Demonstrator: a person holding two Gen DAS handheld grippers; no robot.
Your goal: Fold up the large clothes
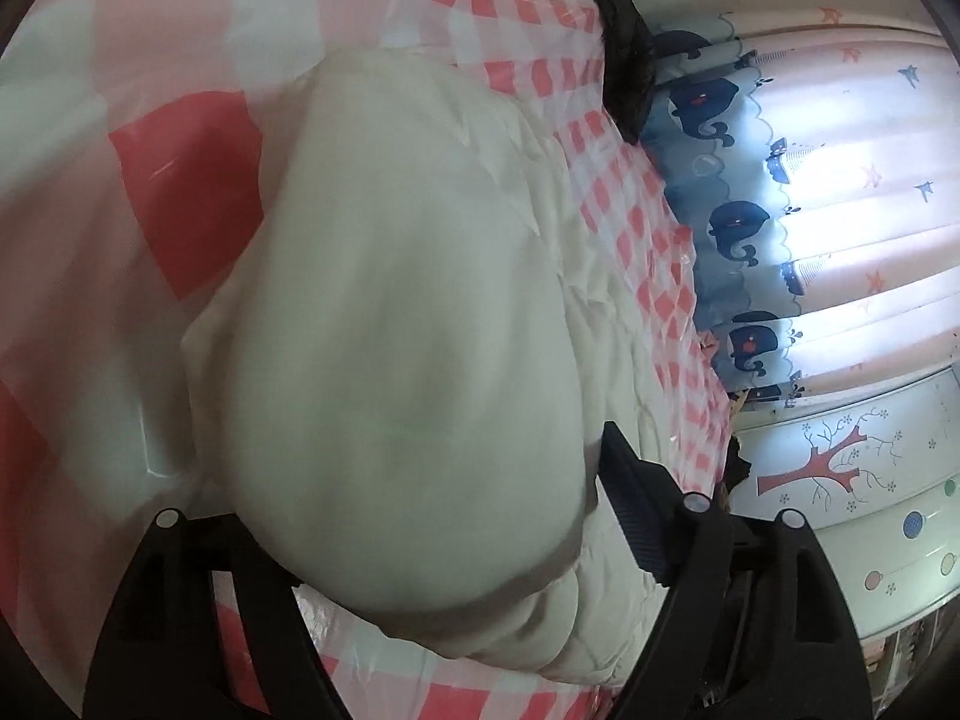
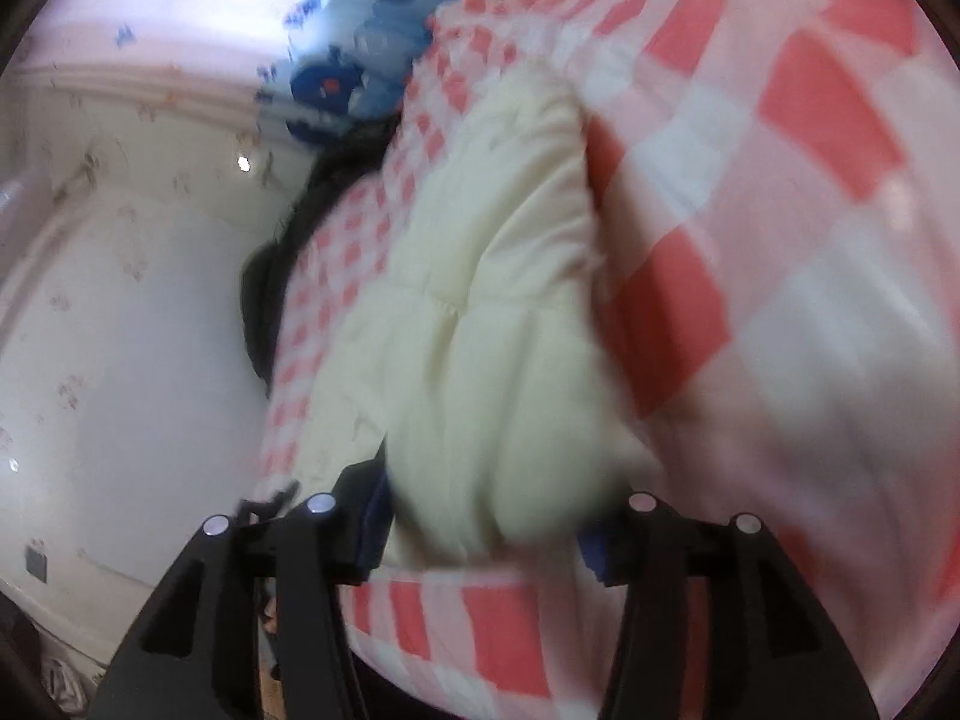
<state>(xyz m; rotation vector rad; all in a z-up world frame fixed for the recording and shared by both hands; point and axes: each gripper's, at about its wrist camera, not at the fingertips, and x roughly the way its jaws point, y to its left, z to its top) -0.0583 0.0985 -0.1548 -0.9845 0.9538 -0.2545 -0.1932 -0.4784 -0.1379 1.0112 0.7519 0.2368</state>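
A white padded garment [image 1: 408, 312] lies on a bed covered by a red-and-white checked cloth [image 1: 180, 192]. In the left wrist view a thick fold of it bulges up between the jaws of my left gripper [image 1: 420, 480]. The right finger [image 1: 636, 498] presses its side, and the fabric hides the left fingertip. In the right wrist view the quilted garment [image 2: 480, 300] runs away from me along the checked cloth [image 2: 750, 240]. My right gripper [image 2: 486, 510] is closed on its near end, with both blue pads against the fabric. This view is blurred.
A black garment [image 1: 627, 60] lies at the bed's far edge, also seen as a dark shape [image 2: 270, 300] in the right wrist view. A whale-patterned curtain [image 1: 780, 228] and a decorated wall [image 1: 840, 468] stand beyond the bed's edge.
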